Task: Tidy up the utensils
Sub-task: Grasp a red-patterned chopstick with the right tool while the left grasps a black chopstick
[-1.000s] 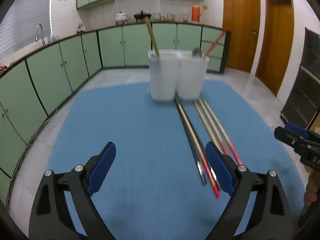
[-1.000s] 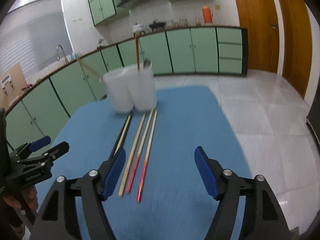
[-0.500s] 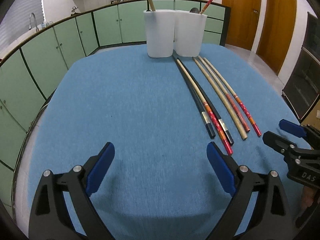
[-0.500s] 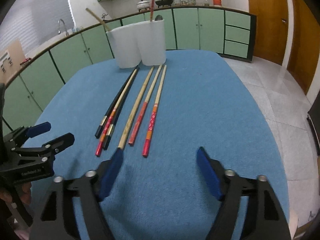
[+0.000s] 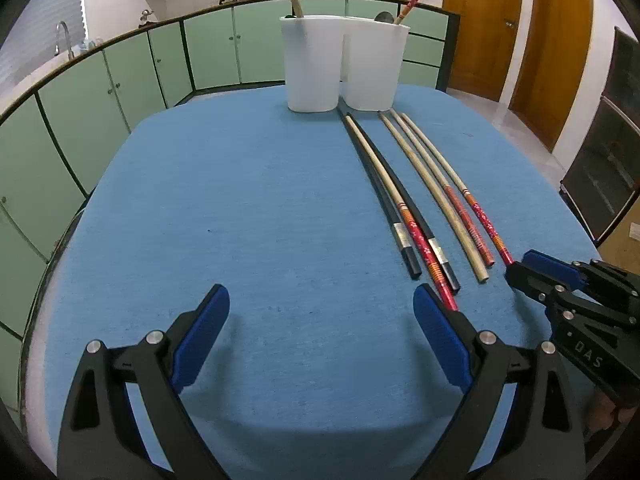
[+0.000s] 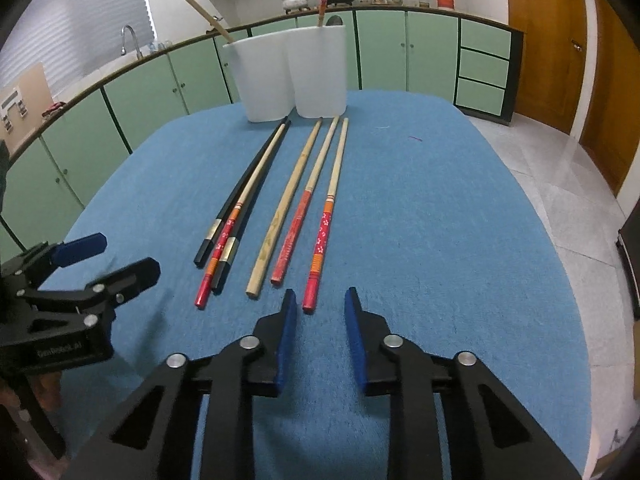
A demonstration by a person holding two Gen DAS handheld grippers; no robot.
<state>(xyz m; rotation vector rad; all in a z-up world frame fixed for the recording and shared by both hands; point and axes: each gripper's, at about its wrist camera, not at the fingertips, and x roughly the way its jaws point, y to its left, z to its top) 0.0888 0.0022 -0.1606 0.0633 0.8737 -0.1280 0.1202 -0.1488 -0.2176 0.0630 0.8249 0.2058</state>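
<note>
Slippage is the risk: the right gripper (image 6: 320, 308), jaws just narrowed with nothing between them, sits at six o'clock of the red-handled wooden chopstick (image 6: 325, 224), perhaps nudging it into neighbouring chopsticks; left gripper (image 5: 320, 312) gapes, released.

My two wrist views look steeply down, close over the blue table (image 5: 260, 208), sharing the chopsticks (image 6: 298, 184).

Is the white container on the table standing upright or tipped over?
Upright. The white container stands on its base on the blue table, rim up, with chopsticks sticking out.
</note>
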